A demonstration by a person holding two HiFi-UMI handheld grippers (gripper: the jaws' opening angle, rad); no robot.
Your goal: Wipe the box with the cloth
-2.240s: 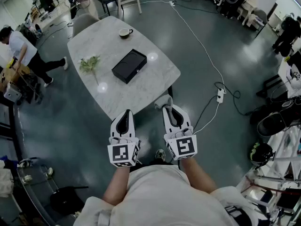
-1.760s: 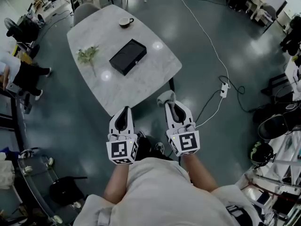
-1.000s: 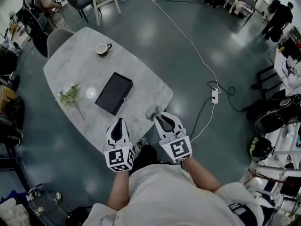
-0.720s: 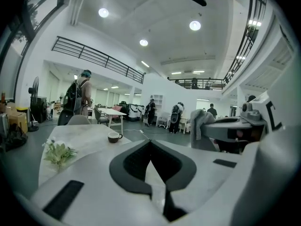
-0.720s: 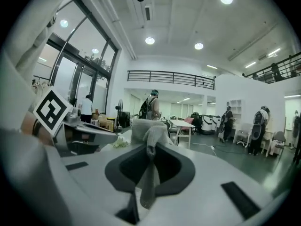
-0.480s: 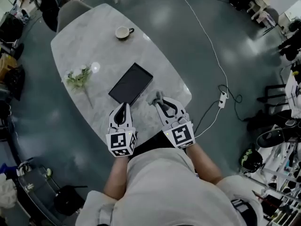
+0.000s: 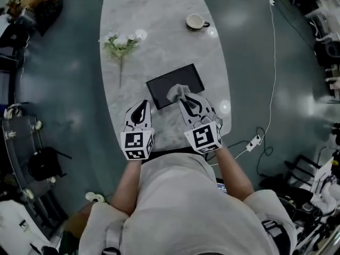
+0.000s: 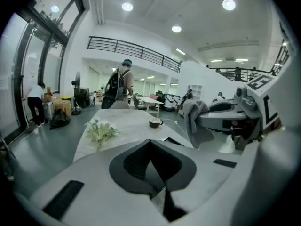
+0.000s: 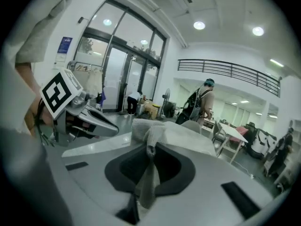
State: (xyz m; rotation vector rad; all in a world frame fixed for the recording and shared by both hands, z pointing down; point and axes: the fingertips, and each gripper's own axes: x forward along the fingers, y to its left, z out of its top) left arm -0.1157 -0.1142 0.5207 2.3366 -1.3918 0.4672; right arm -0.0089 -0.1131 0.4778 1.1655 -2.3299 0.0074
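A flat black box (image 7: 162, 84) lies on the marble table (image 7: 159, 41) near its front end. My right gripper (image 7: 184, 96) is shut on a grey cloth (image 7: 177, 92), which hangs over the box's near right part; whether it touches the box I cannot tell. In the right gripper view the cloth (image 9: 149, 135) is pinched between the jaws and bunches above them. My left gripper (image 7: 142, 109) is shut with nothing in it, just in front of the box's left corner over bare table. In the left gripper view the cloth (image 8: 194, 121) shows at the right.
A sprig of flowers (image 7: 120, 44) lies on the table to the left, a cup (image 7: 196, 21) stands far right. A cable with a power strip (image 7: 256, 141) runs on the floor to the right. A person with a backpack (image 8: 119, 87) stands beyond the table's far end.
The person has walked up to the table's end. Both grippers have come over the table, and the right one has brought the cloth over the box.
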